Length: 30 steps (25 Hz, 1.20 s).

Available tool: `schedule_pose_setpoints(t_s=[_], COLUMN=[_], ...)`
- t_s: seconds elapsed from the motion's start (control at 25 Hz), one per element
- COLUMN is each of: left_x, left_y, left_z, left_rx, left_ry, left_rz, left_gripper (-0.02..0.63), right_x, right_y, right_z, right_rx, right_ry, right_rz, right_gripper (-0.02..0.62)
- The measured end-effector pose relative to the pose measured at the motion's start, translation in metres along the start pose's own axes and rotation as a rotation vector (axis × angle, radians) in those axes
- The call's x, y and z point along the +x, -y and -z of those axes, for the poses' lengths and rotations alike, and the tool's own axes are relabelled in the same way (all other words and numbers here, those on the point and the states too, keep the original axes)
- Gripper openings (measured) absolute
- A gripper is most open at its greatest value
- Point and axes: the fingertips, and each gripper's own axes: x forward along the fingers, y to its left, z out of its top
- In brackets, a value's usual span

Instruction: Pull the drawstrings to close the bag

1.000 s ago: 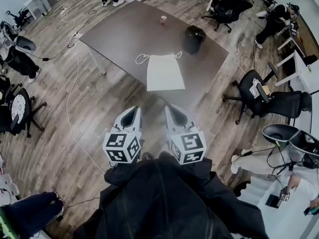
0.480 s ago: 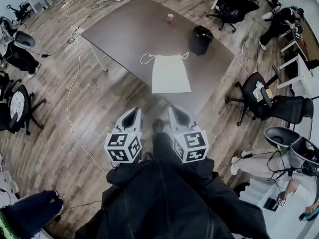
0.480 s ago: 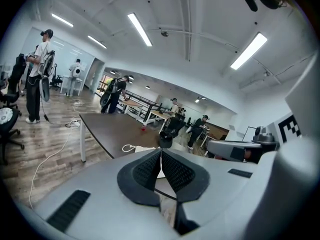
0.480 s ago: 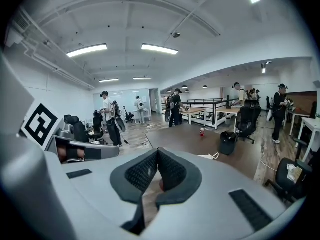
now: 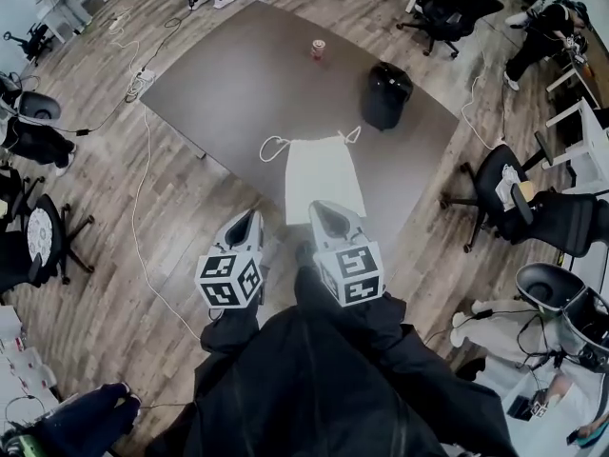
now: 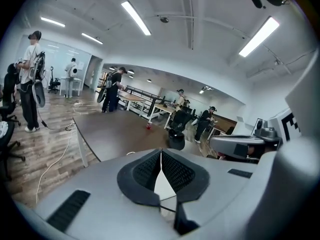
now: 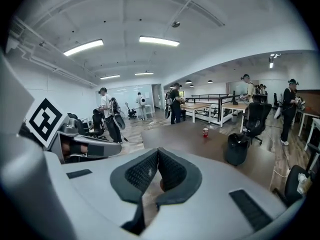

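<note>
A white drawstring bag (image 5: 324,171) lies flat on the dark table (image 5: 238,84), mouth at the far end. One cord loop (image 5: 272,147) lies at its far left corner and another (image 5: 353,133) at its far right. Both grippers hang side by side in front of the person, shut and holding nothing. My left gripper (image 5: 250,215) is over the table's near edge, left of the bag. My right gripper (image 5: 321,208) overlaps the bag's near edge in the head view, above it. Shut pads show in the left gripper view (image 6: 161,152) and the right gripper view (image 7: 158,150).
A black bin (image 5: 387,93) stands on the table at the far right of the bag, a red can (image 5: 318,49) farther back. Office chairs (image 5: 514,193) stand to the right, cables (image 5: 143,208) trail on the wood floor at left, people stand around the room.
The person has stepped toward the table. Both shut grippers have come forward and lower together, from over the floor to the table's near edge and the bag's near end.
</note>
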Motion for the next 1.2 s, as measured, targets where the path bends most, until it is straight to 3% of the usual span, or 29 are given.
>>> schedule_pose_setpoints(t_s=[0.24,0.48,0.68,0.96,1.2], left_x=[0.096,0.163,0.197,0.253,0.297], left_y=[-0.005,-0.022,-0.044,-0.074,-0.103], left_z=[-0.02,0.009,0.031,0.049,0.075], left_rx=[0.051,0.084,0.094,0.248,0.364], left_ry=[-0.086,-0.244,-0.338,-0.423,-0.517], left_rz=[0.023,0.039,0.02,0.042,0.095], left_gripper=[0.034,0.034,0.034,0.034,0.034], right_x=[0.052,0.083,0.108,0.145,0.196], right_y=[0.082,0.149,0.176,0.225,0.264], right_z=[-0.002,0.027,0.063,0.104,0.14], right_rx=[0.027,-0.005,0.001,-0.015,-0.103], right_ry=[-0.056,-0.163,-0.267,-0.361,-0.465], right_rz=[0.02,0.056,0.073,0.087,0.016], right_gripper=[0.021,0.021,0.021,0.023,0.046])
